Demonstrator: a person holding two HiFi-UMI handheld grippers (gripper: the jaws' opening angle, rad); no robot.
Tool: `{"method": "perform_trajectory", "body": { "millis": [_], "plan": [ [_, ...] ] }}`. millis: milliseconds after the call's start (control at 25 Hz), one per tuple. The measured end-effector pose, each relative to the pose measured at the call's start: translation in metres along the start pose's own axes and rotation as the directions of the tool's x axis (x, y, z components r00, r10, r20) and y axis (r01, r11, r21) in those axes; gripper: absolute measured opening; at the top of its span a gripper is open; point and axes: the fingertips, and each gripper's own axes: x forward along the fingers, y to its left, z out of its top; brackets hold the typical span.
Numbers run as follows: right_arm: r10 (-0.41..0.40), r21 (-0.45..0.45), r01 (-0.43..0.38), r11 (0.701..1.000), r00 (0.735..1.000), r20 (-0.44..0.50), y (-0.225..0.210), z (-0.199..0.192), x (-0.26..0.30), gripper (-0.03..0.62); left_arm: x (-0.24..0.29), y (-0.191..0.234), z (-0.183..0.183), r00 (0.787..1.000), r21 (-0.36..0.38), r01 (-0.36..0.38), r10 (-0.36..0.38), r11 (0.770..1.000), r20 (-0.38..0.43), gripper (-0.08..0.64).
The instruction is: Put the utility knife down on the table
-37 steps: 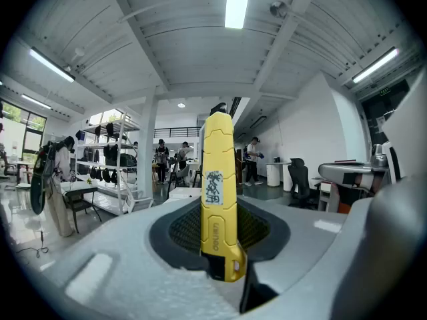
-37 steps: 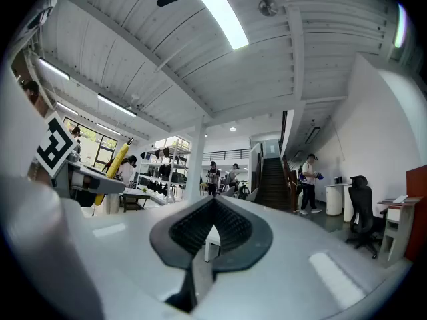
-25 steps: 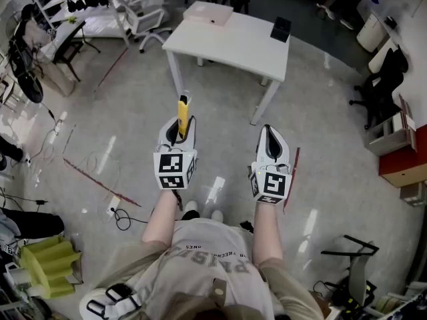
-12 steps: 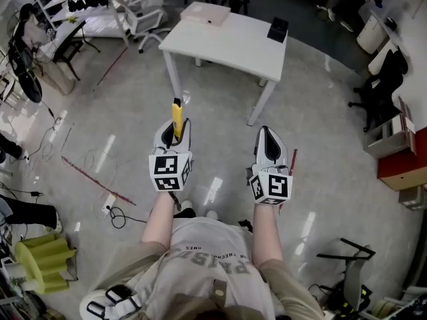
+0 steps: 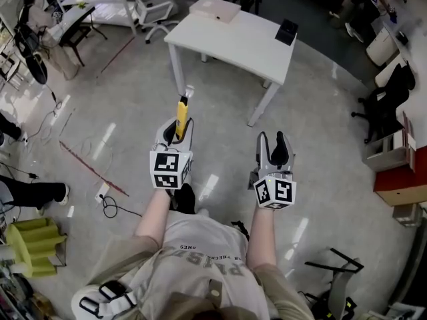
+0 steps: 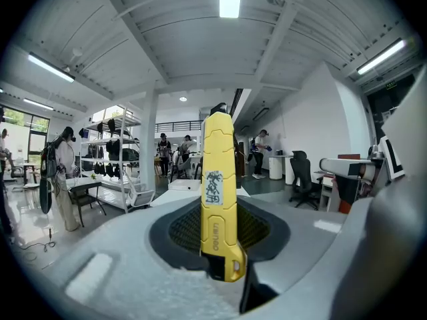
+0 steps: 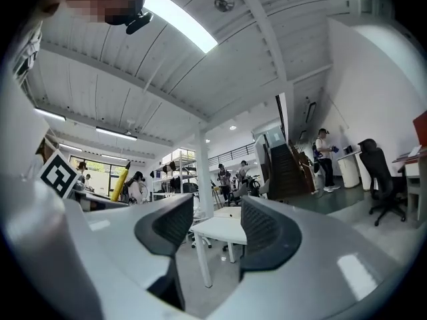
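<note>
Spotter: Knife (image 6: 217, 205) is in our left gripper (image 5: 175, 131). Jaws are drawn narrow on the yellow body near its butt end, and the rest sticks out past the fingertips toward the table (image 5: 233, 45). Do we agree?

Scribe: We agree. The left gripper view shows the pads pressing both sides of the handle. Nothing of ours is on the tabletop yet. We note a flat beige box (image 5: 215, 9) at the far edge and a small black thing (image 5: 287, 32) near the right corner. The white top between them looks free to us.

Spotter: Right gripper (image 5: 273, 142)?

Scribe: Its jaws have just been opening. They stand wide with nothing between them. Through the gap we see only floor and the table beyond.

Spotter: Progress?

Scribe: We judge it somewhere short of halfway. The knife is gripped, so the pick-up is done. We stand on open floor with the table ahead, and both grippers are short of its near edge, so no part of the put-down has begun. We have yet to close in, bring the knife over the top and lower it until it lies on the surface. Then we part the left jaws and draw back. The right gripper has no job that we can see.
</note>
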Motion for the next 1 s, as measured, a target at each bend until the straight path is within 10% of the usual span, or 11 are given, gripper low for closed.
{"method": "perform_trajectory", "body": {
  "millis": [1000],
  "plan": [
    [-0.121, -0.052, 0.119, 0.992, 0.992, -0.03, -0.061, -0.022, 0.17, 0.196, 0.217, 0.057, 0.045, 0.988, -0.009, 0.151, -0.15, 0.989, 0.037, 0.104]
  ]
}}
